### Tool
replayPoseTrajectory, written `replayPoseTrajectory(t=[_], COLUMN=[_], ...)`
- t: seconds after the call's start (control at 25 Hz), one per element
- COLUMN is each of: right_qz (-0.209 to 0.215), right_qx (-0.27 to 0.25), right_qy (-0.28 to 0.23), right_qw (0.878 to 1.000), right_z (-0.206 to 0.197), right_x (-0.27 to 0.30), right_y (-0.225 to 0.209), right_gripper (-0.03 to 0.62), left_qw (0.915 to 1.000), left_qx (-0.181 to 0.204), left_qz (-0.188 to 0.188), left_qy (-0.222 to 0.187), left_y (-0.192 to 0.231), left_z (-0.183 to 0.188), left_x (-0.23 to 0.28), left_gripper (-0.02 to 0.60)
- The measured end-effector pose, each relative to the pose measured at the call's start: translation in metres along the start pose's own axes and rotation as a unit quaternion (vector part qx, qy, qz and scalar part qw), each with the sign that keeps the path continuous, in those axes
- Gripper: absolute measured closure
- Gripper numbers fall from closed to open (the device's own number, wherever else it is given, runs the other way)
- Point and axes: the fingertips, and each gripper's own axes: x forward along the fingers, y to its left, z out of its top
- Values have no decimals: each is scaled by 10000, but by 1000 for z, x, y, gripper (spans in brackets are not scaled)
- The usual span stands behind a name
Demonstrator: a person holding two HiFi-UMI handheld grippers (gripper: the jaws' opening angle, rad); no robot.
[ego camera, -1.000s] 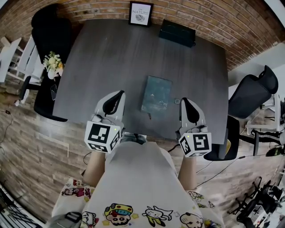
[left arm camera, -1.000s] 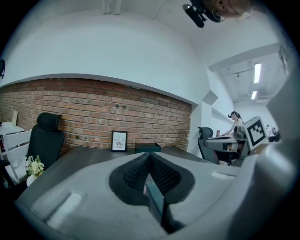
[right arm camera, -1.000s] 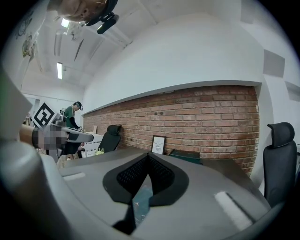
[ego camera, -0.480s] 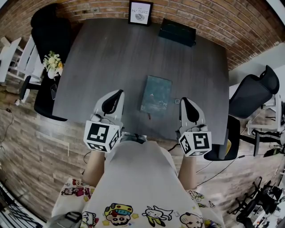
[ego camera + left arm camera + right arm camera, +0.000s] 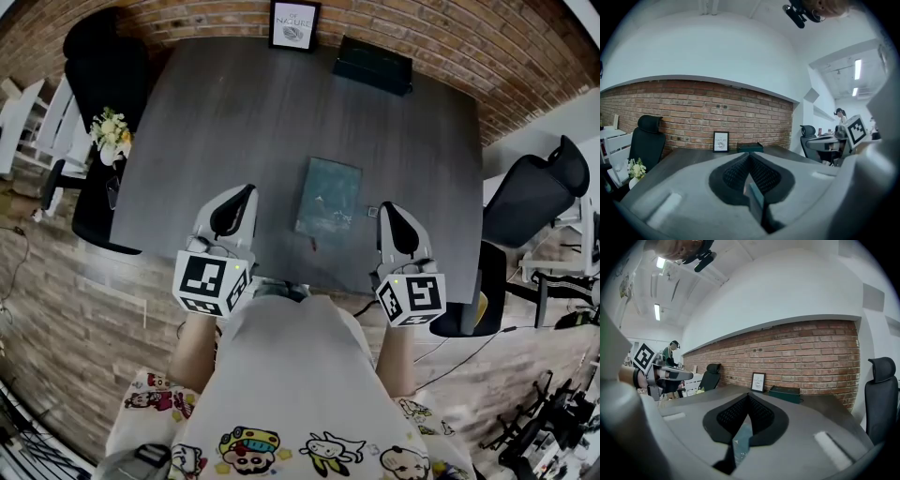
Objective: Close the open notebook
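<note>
Dark table [image 5: 234, 112] carries one closed notebook [image 5: 329, 199] near its front edge, between two clenched, empty tools: left hand-held gripper [image 5: 246, 193] and right hand-held gripper [image 5: 387, 212].

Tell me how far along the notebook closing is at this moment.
Done: the notebook lies flat on the table showing a single teal cover, so it looks closed. In hand: nothing. The left gripper and right gripper are shut and empty, one on either side of it near the table's front edge. Left: apparently nothing.
</note>
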Motion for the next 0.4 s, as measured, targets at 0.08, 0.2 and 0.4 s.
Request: replayPoseTrajectory(t=[0.08, 0.2, 0.4], right_qz=[7, 6, -4], right_qx=[8, 19, 17], right_qy=[4, 0, -26], right_qw=[10000, 10000, 10000], right_z=[-1, -1, 0], right_x=[0, 0, 2], right_y=[0, -1, 0], right_gripper=[585, 585, 585], left_qw=[10000, 10000, 10000], left_qx=[-14, -14, 50], left_qz=[5, -18, -38], left_qy=[9, 17, -48], left_y=[1, 2, 7], left_z=[-1, -3, 2], left_x=[-1, -2, -1], left_gripper=[584, 584, 584])
